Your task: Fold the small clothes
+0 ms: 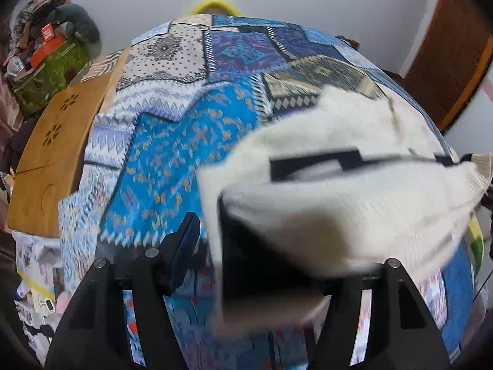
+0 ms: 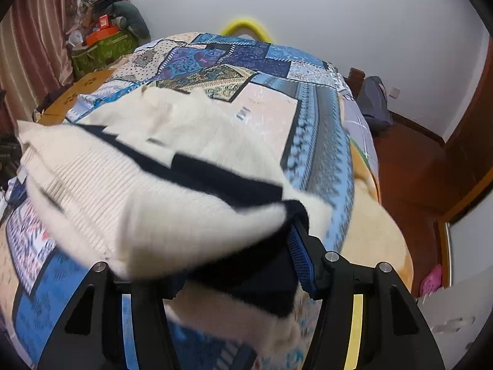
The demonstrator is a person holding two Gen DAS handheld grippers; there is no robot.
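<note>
Basically no readable writing, cream knit sweater (image 2: 129,191) with black stripe, fuzzy, blurred, draped between both jaws, left gripper (image 1: 255,246) and right gripper (image 2: 215,265) each gripping it, above patchwork bedspread (image 1: 172,160).

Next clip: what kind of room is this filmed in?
Most likely a home bedroom: a bed under a patchwork quilt, a wooden door, and a curtain beside a cluttered green box.
</note>
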